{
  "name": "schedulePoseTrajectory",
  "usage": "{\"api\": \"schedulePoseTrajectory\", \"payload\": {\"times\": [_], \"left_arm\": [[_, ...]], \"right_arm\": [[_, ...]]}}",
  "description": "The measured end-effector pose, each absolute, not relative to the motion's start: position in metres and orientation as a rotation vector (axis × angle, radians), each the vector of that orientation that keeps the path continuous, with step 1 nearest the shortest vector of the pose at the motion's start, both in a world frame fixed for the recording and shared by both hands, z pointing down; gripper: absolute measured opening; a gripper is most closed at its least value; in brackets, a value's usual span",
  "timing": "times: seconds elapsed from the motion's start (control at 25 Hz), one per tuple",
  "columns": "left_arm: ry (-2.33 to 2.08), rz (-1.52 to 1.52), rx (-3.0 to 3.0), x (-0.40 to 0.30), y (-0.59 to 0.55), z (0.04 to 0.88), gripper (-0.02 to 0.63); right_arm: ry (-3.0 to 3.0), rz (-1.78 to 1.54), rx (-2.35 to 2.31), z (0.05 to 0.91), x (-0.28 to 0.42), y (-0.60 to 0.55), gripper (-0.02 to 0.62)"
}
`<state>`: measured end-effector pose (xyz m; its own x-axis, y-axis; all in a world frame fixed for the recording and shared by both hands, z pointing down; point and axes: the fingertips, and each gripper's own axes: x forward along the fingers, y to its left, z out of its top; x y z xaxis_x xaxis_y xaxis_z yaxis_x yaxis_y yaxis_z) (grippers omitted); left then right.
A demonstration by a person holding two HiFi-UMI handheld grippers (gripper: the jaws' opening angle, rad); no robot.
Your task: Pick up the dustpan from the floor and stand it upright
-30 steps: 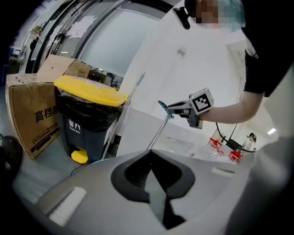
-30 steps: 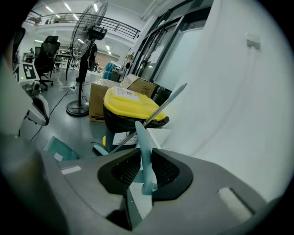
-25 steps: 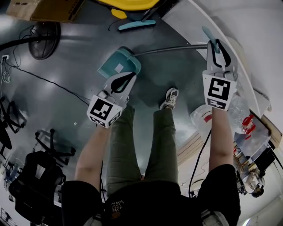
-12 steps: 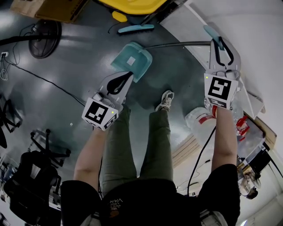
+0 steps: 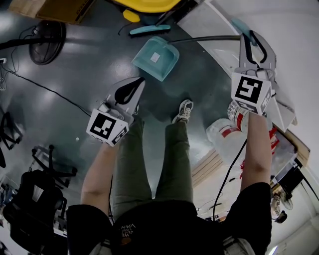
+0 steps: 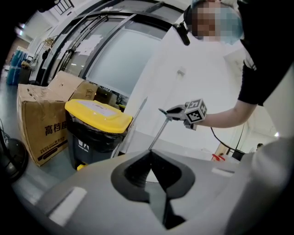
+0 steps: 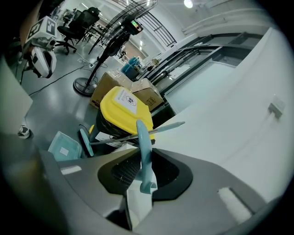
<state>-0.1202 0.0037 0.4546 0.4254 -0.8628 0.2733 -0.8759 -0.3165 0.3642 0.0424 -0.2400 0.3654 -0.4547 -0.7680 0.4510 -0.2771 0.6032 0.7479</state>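
1. Dustpan (image 5: 155,58): teal pan w/ white label sits tilted in front of yellow-lidded bin (image 5: 149,5), on the person's side of it; can't tell if the pan's edge touches the floor (image 5: 75,99)
2. Grey metal pole (image 5: 204,39) of the dustpan runs from the pan sideways, away from the bin & toward the white wall (image 5: 289,30), ending in a teal grip (image 7: 143,156)
3. R gripper (image 5: 250,42): jaws clamped on that teal grip, which crosses btwn the pads & sticks out past them; gripper is off to the side of the bin, by the wall, higher than the pan
4. L gripper (image 5: 138,83): jaws fully closed, nothing btwn them; it hangs nearer the person than the bin, apart from the pan, tips pointing toward the pan
5. Teal brush head (image 5: 149,30) lies just beside the bin, btwn bin & pan; brush pole (image 7: 138,134) slants up across the bin's front toward the wall
6. Cardboard boxes (image 6: 41,124) stand just beside the bin, on its side away from the R gripper; standing fan (image 5: 47,42) is well apart from the bin, past the boxes
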Motion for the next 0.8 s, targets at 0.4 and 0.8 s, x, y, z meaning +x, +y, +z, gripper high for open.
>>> {"api": "schedulePoseTrajectory", "payload": {"times": [0.4,0.8], "left_arm": [[-1.467,0.038,2.211,-0.116,0.008,0.462,0.054],[-1.443,0.04,2.224,-0.105,0.001,0.462,0.054]], "right_arm": [[-1.978,-0.812,0.809,0.362,0.045,-0.248,0.072],[-1.947,-0.84,0.83,0.356,0.057,-0.257,0.074]]}}
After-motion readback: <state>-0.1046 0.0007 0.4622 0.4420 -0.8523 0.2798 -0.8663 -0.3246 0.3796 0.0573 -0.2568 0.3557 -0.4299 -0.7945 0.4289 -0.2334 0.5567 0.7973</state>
